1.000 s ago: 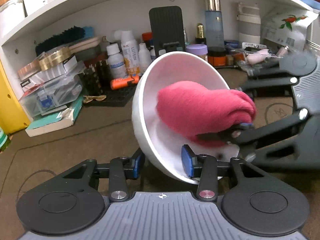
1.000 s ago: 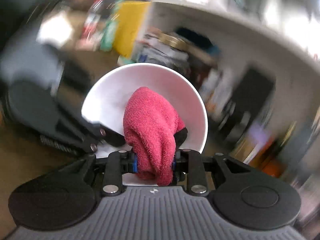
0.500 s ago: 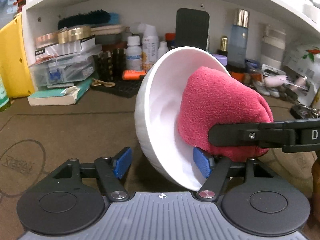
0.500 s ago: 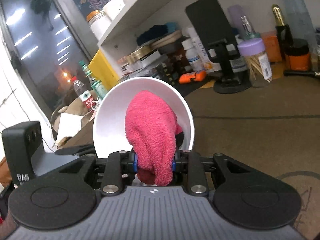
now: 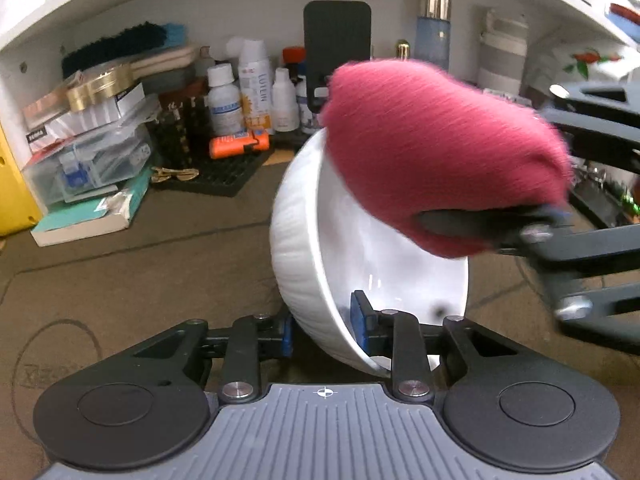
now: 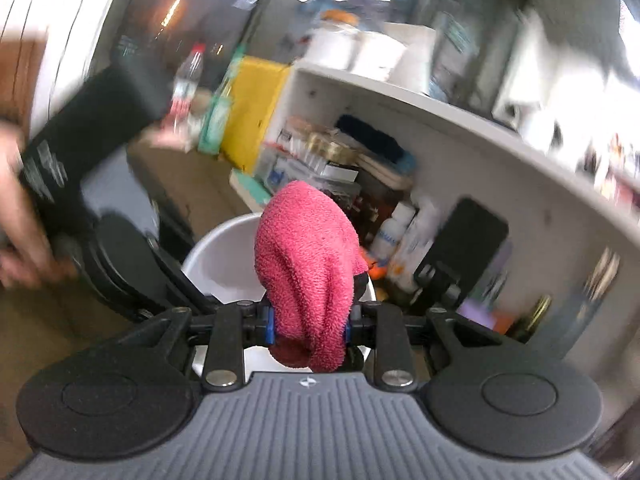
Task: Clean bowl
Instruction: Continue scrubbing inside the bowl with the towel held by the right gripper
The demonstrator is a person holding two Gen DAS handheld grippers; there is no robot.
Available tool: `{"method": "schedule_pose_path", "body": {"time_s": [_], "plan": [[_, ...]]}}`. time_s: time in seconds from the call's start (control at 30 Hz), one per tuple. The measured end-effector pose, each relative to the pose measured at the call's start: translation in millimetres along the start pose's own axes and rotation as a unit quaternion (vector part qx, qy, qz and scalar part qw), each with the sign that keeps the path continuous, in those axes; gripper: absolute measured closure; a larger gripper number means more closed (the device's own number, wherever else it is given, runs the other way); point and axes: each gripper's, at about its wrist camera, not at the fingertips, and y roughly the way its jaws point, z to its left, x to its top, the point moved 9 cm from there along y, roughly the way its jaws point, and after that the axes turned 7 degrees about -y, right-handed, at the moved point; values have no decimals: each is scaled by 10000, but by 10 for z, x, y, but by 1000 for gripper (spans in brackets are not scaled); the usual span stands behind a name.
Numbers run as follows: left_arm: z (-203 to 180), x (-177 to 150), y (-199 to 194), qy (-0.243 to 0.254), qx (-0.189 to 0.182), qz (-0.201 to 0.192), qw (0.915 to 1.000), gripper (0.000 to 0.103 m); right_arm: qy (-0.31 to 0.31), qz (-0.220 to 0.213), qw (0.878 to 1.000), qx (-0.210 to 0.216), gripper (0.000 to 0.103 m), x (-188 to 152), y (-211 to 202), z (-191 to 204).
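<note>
A white bowl [image 5: 304, 240] is tipped on its side above the brown table mat, its opening turned to the right. My left gripper [image 5: 323, 328] has its jaws closing on the bowl's lower wall, one blue pad outside and one inside. The red cloth [image 5: 432, 152] is a rounded wad over the bowl's upper rim, partly inside it. My right gripper [image 6: 308, 326] is shut on the cloth [image 6: 304, 248], with the bowl [image 6: 224, 256] just behind it. In the left wrist view the right gripper's black fingers reach in from the right and are blurred.
A white shelf [image 5: 160, 4] at the back holds bottles [image 5: 256, 88], a black phone stand [image 5: 336, 36], stacked boxes [image 5: 84, 152] and an orange tube [image 5: 240, 146]. A book [image 5: 88, 216] lies at the left. A hand [image 6: 16, 232] holds the left gripper.
The left jaws have narrowed onto the bowl's wall. The right gripper rolled and carried the cloth from the bowl's middle up to its upper rim.
</note>
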Motion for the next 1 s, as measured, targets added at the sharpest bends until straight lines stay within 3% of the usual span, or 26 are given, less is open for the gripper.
{"method": "schedule_pose_path", "body": {"time_s": [0.1,0.17,0.27,0.33,0.43,0.6,0.63,0.77,0.9,0.97,1.0], "plan": [[5,-27,-2,-36,-32,-43,10000,72,-337,252,9991,-77,74,-102,181,104],[6,-23,-8,-38,-24,-53,10000,72,-162,365,9992,-6,74,-187,257,114],[8,-10,-16,-20,10,-92,10000,72,779,412,9954,381,73,-302,305,25],[-2,-5,-14,27,54,-121,9999,72,1571,402,9842,714,73,-363,312,-61],[-19,6,-6,77,118,-155,9998,72,2887,327,9472,1356,72,-504,337,-156],[-36,17,3,134,241,-200,9994,71,4598,42,8584,2272,72,-702,382,-238],[-39,18,7,122,266,-212,9993,71,4679,23,8535,2295,72,-707,393,-239],[-40,17,26,-100,387,-332,9986,67,4811,4,8477,2236,72,-709,432,-248],[35,-10,78,-880,409,-513,9940,55,4835,15,8503,2080,74,-711,463,-270],[49,-15,104,-1058,283,-547,9925,56,4773,2,8568,1949,74,-719,425,-292],[44,-14,112,-1070,169,-537,9927,62,4741,-5,8602,1882,74,-723,404,-304]]}}
